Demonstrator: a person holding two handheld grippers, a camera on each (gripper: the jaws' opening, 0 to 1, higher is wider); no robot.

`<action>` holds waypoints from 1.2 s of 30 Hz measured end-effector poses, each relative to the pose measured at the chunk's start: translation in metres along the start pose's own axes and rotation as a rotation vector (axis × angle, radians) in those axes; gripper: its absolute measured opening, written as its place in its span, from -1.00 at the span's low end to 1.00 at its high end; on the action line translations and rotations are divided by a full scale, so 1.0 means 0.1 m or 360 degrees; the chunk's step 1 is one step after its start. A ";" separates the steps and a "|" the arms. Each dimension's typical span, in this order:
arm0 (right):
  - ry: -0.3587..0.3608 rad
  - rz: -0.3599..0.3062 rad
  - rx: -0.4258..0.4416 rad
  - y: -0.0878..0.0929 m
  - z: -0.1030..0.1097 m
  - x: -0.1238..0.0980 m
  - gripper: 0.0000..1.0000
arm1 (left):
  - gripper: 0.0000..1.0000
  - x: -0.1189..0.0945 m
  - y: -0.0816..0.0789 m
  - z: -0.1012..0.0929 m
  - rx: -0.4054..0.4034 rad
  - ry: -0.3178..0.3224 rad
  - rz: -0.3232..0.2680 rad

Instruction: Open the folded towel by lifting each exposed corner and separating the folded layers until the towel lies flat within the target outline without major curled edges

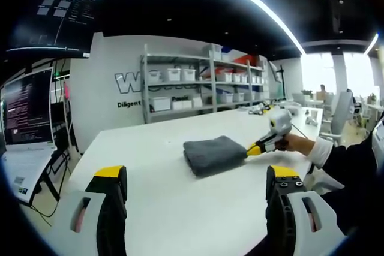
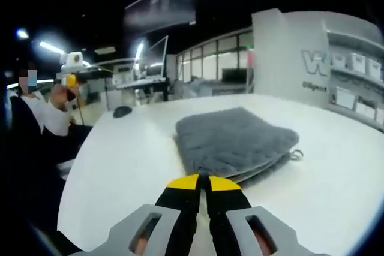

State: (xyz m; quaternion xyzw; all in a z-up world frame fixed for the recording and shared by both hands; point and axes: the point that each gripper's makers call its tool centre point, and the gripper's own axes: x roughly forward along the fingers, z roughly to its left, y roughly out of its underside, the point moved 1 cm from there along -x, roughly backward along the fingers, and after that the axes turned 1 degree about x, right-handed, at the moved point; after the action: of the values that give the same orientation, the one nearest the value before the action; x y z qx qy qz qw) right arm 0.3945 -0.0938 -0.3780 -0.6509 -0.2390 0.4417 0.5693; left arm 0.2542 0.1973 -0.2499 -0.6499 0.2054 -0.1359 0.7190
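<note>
We see our right gripper (image 2: 203,185), jaws together, just short of the folded grey towel (image 2: 234,141) on the white table (image 2: 120,160).

We hold the left tool (image 1: 195,193) raised with its jaws spread wide apart. Our right tool (image 2: 203,185) reaches forward low, its jaws pressed together at the yellow tips, gripped in our right hand (image 1: 295,143).
</note>
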 end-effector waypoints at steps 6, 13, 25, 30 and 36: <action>-0.0050 0.0005 0.0036 0.00 0.05 0.00 -1.00 | 0.90 0.01 0.01 -0.01 -0.0004 -0.0006 0.0003; -0.0083 0.0013 0.0022 0.03 0.23 -0.03 -1.00 | 0.90 0.01 0.02 -0.02 0.0001 -0.0010 0.0008; -0.0168 0.0012 -0.0048 0.03 0.37 0.00 -1.00 | 0.90 0.02 0.03 -0.04 0.0012 -0.0016 0.0020; -0.0188 0.0019 -0.0076 0.03 0.37 0.02 -1.00 | 0.90 0.03 0.04 -0.05 0.0015 -0.0011 0.0023; -0.0210 0.0018 -0.0089 0.03 0.42 0.02 -1.00 | 0.90 0.04 0.05 -0.04 0.0021 -0.0008 0.0030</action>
State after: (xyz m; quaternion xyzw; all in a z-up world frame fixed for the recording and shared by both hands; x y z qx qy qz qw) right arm 0.3590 -0.0708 -0.3800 -0.6374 -0.2846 0.4798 0.5315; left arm 0.2550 0.1923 -0.2553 -0.6436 0.2089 -0.1288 0.7250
